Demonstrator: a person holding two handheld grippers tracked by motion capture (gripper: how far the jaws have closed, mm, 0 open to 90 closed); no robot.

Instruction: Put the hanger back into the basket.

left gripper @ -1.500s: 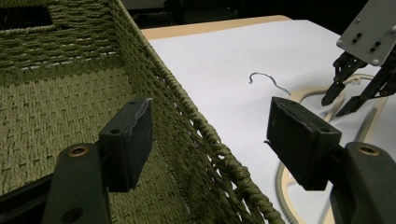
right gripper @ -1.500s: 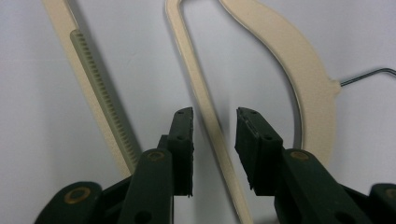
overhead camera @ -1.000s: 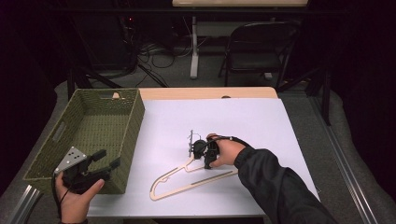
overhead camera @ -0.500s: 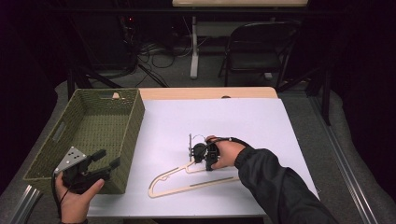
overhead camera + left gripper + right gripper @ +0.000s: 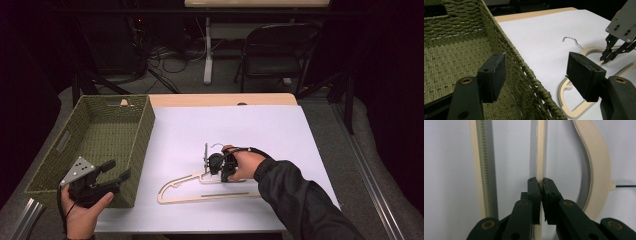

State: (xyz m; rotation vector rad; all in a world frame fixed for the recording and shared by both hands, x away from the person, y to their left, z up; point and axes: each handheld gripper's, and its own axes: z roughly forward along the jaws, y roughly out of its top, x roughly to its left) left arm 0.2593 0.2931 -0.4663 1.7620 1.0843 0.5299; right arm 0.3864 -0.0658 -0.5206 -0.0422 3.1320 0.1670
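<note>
A cream plastic hanger [image 5: 215,199] with a metal hook [image 5: 216,145] lies flat on the white table top. My right gripper [image 5: 219,174] reaches down onto it near the neck. In the right gripper view its jaws [image 5: 541,182] are shut on the hanger's thin bar [image 5: 540,150], pads pressed against both sides. My left gripper [image 5: 116,170] is held at the near corner of the green woven basket [image 5: 145,135]. It stands open with nothing between its pads [image 5: 536,67], and the basket's rim [image 5: 524,67] runs beneath it.
The basket takes up the table's left side, and no contents show inside it. White sheet [image 5: 260,125] covers the table to the right of the basket. A folding chair [image 5: 275,50] and cables stand on the floor behind the table.
</note>
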